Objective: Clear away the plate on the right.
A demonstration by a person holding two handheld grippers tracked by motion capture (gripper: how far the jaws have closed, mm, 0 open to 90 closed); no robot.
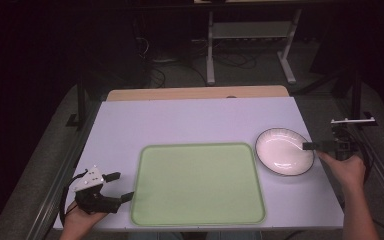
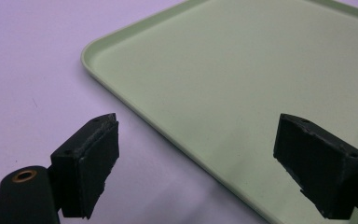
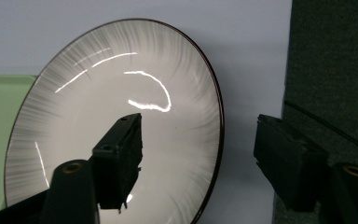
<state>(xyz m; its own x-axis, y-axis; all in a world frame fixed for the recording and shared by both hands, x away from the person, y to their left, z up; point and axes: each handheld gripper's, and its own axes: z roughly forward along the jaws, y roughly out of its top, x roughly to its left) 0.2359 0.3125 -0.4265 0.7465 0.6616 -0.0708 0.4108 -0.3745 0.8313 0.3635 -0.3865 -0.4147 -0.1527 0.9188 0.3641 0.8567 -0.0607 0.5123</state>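
Note:
A pale green tray (image 1: 200, 185) lies flat in the middle of the lavender table (image 1: 195, 120). To its right sits a white bowl (image 1: 284, 151) with a thin dark rim. My left gripper (image 1: 121, 186) is open at the tray's front left corner; in the left gripper view my left gripper (image 2: 200, 163) has the tray (image 2: 242, 70) edge running between its jaws. My right gripper (image 1: 314, 147) is open at the bowl's right rim. Seen from my right gripper (image 3: 204, 161), one jaw hangs over the bowl (image 3: 98, 93) and the other stands outside the rim.
A wooden strip (image 1: 195, 93) runs along the table's far edge. Beyond it a grey metal frame (image 1: 250, 30) stands on the dark floor. The table's right edge lies close to my right hand, with dark carpet (image 3: 335, 60) past it.

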